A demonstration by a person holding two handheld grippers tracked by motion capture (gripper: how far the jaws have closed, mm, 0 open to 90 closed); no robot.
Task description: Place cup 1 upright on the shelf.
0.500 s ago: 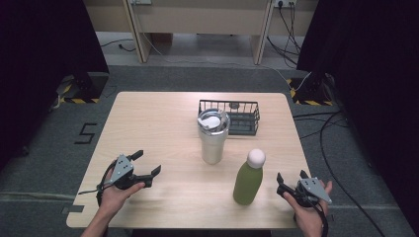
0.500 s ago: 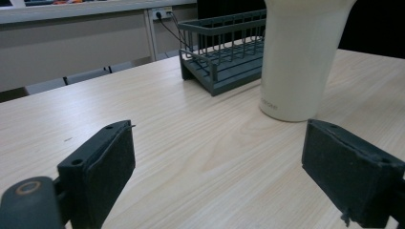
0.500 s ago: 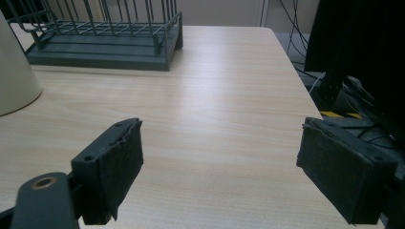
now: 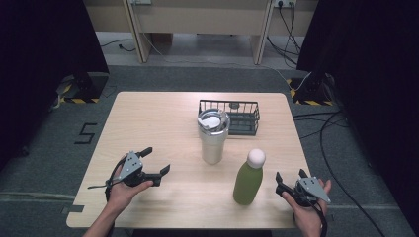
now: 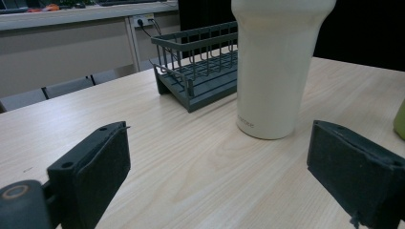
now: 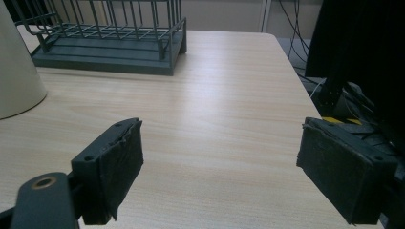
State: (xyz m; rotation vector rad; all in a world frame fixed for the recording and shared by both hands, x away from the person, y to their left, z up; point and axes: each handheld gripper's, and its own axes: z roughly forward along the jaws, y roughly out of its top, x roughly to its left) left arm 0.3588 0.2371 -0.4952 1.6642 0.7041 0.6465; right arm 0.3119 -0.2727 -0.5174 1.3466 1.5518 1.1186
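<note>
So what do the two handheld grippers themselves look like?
Both the left gripper and right gripper are black two-jaw tools topped by a grey three-cornered plate. Their jaws carry flat black padded faces, and a dark cable trails from each. No sleeves cover the forearms.

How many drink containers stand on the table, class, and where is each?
2. A cream tumbler stands mid-table, just in front of the wire basket; a green bottle stands nearer the front edge, beside the right gripper. None seems hidden.

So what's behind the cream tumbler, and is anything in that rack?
Right behind the tumbler stands a dark wire rack. Its visible compartment looks empty in both gripper views, but the tumbler covers the rack's near left corner, so that part cannot be checked.
</note>
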